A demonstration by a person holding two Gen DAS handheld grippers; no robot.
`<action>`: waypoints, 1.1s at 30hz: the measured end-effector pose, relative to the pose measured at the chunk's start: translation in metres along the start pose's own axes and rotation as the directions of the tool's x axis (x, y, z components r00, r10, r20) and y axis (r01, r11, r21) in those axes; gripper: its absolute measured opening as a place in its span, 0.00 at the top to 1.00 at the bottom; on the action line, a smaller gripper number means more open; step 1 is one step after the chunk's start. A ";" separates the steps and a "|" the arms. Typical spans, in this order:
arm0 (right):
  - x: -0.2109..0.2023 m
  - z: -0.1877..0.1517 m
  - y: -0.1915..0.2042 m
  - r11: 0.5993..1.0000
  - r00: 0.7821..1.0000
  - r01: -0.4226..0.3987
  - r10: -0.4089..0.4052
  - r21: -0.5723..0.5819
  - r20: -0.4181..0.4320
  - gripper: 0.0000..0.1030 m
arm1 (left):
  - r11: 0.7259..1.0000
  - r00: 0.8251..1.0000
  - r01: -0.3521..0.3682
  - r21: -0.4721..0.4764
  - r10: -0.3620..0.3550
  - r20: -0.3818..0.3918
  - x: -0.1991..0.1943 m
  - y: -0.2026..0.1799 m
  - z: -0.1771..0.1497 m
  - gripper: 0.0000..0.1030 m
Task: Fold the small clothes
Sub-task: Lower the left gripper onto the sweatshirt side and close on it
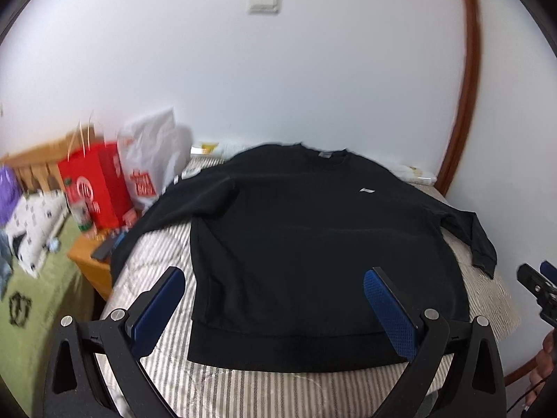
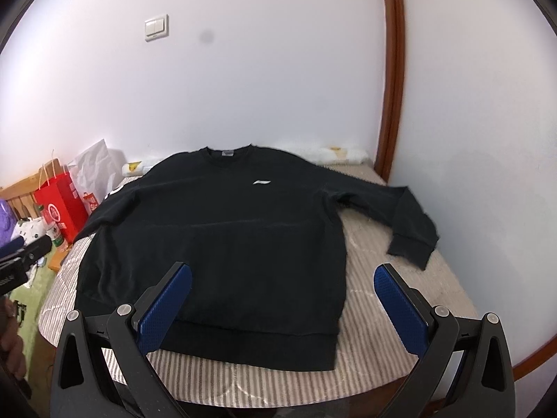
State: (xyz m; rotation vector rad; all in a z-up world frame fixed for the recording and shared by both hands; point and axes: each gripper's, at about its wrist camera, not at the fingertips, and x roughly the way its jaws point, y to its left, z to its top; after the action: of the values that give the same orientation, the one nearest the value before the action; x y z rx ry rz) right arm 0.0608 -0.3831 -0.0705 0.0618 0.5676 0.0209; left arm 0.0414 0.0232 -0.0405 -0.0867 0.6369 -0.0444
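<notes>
A black long-sleeved sweatshirt [image 1: 313, 244] lies flat, face up, on a striped bed [image 1: 167, 254], collar toward the wall, with a small white chest logo [image 1: 366, 191]. In the right wrist view the sweatshirt [image 2: 226, 244] has its right sleeve [image 2: 400, 216] spread out toward the wall. My left gripper [image 1: 275, 285] is open and empty, hovering over the hem's left part. My right gripper [image 2: 283, 278] is open and empty, hovering over the hem's right corner. Each gripper shows at the edge of the other's view: the right one [image 1: 538, 289], the left one [image 2: 21, 254].
The striped bed [image 2: 383, 313] stands against a white wall and a brown door frame [image 2: 393, 87]. To the left are a red gift bag [image 1: 94, 184], a white plastic bag [image 1: 153, 160], a wooden bedside table [image 1: 90, 261] and a green rug [image 1: 28, 313].
</notes>
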 end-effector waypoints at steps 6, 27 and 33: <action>0.046 0.000 0.020 1.000 0.997 -0.010 0.009 -0.012 -0.077 0.00 | 0.995 0.996 -0.021 -0.096 0.013 -0.084 0.052 0.047 -0.015 0.00; 0.158 0.016 0.101 0.999 0.992 -0.012 0.006 -0.043 -0.129 0.00 | 0.954 0.970 0.009 -0.299 -0.082 -0.231 0.179 0.170 -0.017 0.04; 0.159 0.039 0.096 0.991 0.993 -0.096 0.089 -0.091 -0.072 0.00 | 0.953 0.974 -0.005 -0.302 -0.063 -0.216 0.180 0.153 -0.007 0.04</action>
State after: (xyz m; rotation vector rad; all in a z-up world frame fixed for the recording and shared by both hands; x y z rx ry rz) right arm 0.2159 -0.2835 -0.1168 -0.0042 0.6308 0.1403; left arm 0.1844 0.1627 -0.1669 -0.3914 0.8649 0.0154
